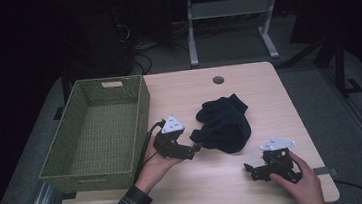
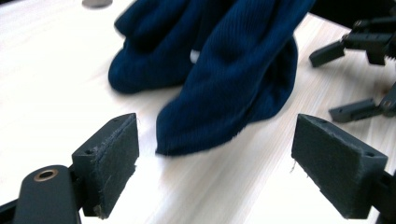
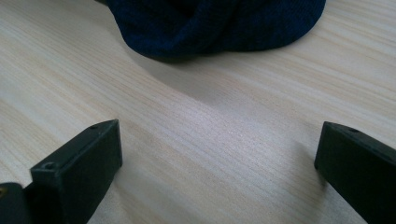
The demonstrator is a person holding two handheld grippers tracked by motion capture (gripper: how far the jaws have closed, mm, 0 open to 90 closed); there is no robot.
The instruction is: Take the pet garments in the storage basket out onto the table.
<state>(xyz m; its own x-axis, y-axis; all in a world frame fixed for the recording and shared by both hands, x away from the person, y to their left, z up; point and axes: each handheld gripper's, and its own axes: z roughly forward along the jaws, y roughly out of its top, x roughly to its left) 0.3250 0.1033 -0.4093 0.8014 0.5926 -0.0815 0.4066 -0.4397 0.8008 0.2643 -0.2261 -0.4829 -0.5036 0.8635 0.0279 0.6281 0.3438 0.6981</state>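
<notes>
A crumpled dark blue knit garment (image 1: 223, 121) lies near the middle of the light wooden table (image 1: 212, 184). My left gripper (image 1: 193, 148) is open just left of it, jaws pointing at its hem. In the left gripper view the blue fabric (image 2: 224, 70) lies just beyond the wide-apart jaws, touching neither. My right gripper (image 1: 250, 170) rests open at the front right, a short way from the garment. In the right gripper view the garment's edge (image 3: 215, 28) sits well ahead of the spread jaws, with bare wood between them.
A green woven basket (image 1: 142, 110) stands along the table's left side, close behind my left hand. A round cable hole (image 1: 218, 80) is at the table's far edge. Beyond the table are a desk frame (image 1: 225, 12) and cables on the floor.
</notes>
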